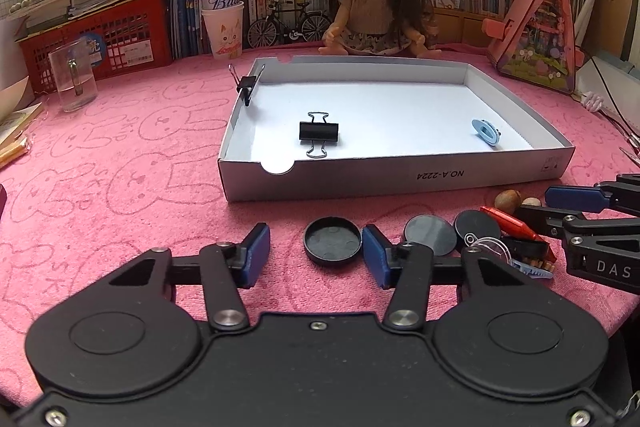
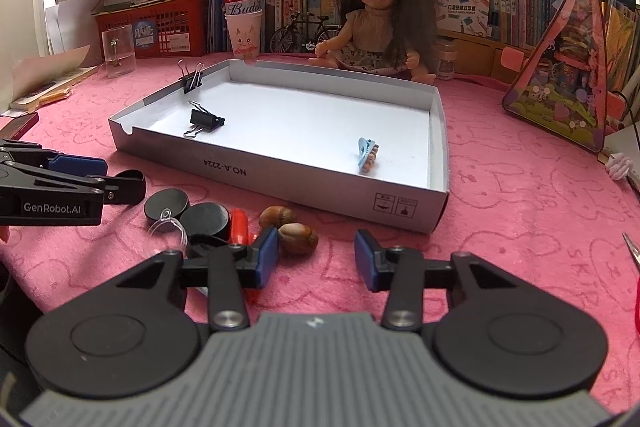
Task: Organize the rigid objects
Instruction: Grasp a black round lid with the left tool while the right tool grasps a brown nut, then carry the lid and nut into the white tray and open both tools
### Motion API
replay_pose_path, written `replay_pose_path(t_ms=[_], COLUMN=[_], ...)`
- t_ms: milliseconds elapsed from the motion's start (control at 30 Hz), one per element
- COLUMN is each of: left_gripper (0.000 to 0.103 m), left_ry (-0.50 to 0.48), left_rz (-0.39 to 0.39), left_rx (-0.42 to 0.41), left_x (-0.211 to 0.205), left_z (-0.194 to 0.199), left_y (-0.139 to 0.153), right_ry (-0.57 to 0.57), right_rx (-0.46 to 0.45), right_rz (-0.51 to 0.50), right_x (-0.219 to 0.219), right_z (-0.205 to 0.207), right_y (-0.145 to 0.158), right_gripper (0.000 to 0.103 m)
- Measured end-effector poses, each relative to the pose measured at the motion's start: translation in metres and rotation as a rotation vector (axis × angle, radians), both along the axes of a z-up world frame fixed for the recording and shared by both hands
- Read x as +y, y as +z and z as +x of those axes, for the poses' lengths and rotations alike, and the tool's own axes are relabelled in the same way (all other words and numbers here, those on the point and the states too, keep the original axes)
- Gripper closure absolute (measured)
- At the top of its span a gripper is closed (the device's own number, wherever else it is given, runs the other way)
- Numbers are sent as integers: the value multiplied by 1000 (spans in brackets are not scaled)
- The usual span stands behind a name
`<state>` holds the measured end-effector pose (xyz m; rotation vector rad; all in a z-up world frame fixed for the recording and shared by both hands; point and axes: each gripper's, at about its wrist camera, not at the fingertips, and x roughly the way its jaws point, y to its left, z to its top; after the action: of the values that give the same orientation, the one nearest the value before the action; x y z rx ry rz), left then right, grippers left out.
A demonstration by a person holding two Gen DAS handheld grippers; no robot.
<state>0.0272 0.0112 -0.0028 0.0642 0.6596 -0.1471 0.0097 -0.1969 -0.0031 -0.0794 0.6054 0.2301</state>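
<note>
I see left gripper [image 1: 316, 253] spread around black cap [image 1: 332, 241], pads not pressing. Right gripper [image 2: 316, 253] spread, empty, beside nuts [image 2: 298, 237] at tray's [image 2: 280, 183] near edge.

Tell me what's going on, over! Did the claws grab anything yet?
Left gripper and right gripper: open, empty. Tray holds two binder clips and a blue clip. Black cap sits between the left fingers, unpinched. Nothing blocking.

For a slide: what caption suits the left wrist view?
Left gripper open beside a black lid, before the white tray.
</note>
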Motion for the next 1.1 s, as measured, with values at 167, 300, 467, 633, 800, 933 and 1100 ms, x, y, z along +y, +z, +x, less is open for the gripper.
replay_pose_path(t_ms=[167, 300, 467, 633, 800, 933, 1100], left_gripper=[59, 62, 73, 73, 73, 73, 73], left_ry=[-1, -3, 5, 7, 10, 8, -7], left_rz=[-1, -5, -16, -15, -21, -25, -41], left_rx=[-6, -10, -5, -5, 4, 1, -27], left_x=[-2, -2, -2, -2, -1, 0, -1], left_z=[2, 1, 1, 1, 1, -3, -8], left_y=[0, -1, 0, 0, 1, 7, 21], right_ry=[2, -2, -4, -5, -18, -23, -28], right_rx=[2, 2, 1, 0, -8, -17, -40], right_rz=[4, 20, 56, 67, 75, 78, 72], right_x=[2, 2, 0, 0, -2, -3, -3], right_z=[1, -1, -3, -3, -4, -5, -6], right_y=[-1, -2, -1, -1, 3, 7, 16], right_gripper=[59, 63, 75, 77, 77, 77, 77])
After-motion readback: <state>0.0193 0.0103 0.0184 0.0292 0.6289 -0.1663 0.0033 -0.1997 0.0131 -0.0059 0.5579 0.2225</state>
